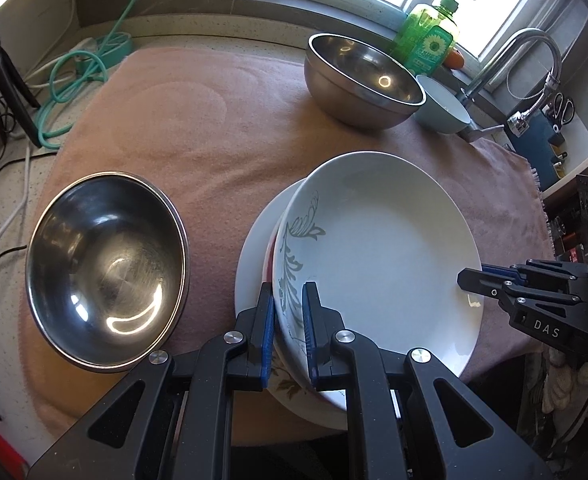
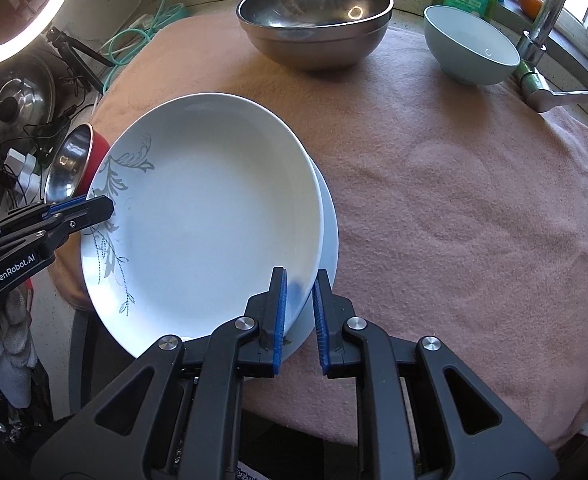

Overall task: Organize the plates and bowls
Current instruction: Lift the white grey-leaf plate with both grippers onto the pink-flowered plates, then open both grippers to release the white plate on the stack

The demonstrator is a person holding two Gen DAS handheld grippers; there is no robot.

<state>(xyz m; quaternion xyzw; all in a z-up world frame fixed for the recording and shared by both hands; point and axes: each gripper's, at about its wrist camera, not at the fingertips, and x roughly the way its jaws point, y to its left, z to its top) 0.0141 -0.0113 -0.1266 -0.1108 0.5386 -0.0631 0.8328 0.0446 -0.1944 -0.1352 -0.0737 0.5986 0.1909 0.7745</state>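
Note:
A white plate with a grey leaf pattern is tilted on top of a stack of plates on the pink towel. My left gripper is shut on its patterned rim. My right gripper straddles the opposite rim, and its jaws are close around it; it also shows in the left wrist view. The left gripper shows in the right wrist view. A steel bowl sits left of the stack. A larger steel bowl and a pale green bowl stand at the back.
A pink towel covers the counter. A green soap bottle and a tap stand at the back right by the window. Cables, a green hose and a tripod lie at the left.

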